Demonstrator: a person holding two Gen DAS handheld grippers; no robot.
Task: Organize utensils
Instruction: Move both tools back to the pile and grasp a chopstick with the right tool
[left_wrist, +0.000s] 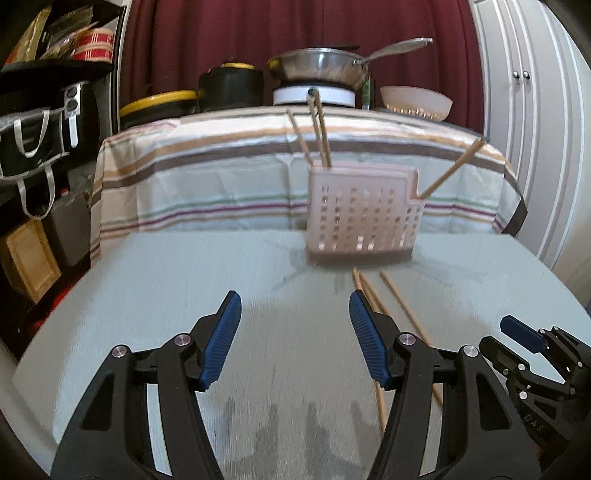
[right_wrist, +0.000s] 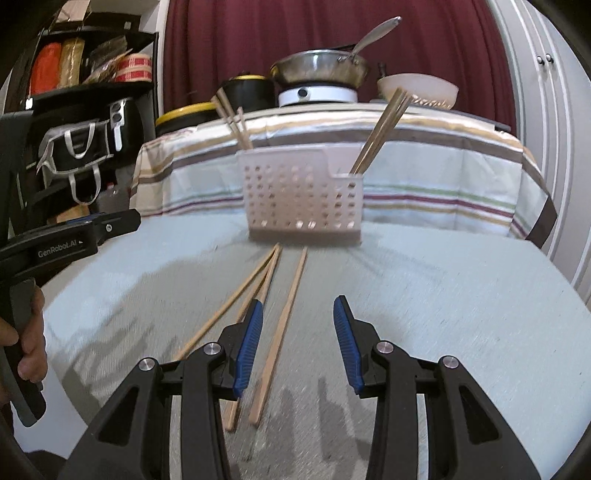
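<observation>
Chopsticks (right_wrist: 284, 321): three lie loose on the bench (right_wrist: 443, 314), just ahead of the right tongs (right_wrist: 297, 343), under its left finger.
Holder: pink perforated caddy (right_wrist: 303, 195) beyond them, more chopsticks upright inside.
Left tongs (left_wrist: 295, 339): wide, empty, chopsticks to their right.
Right tongs: wide, empty.

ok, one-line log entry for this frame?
left gripper: open, empty | right gripper: open, empty | chopsticks on table: three loose | caddy: upright, chopsticks in both compartments | stage: approaching loose chopsticks
</observation>
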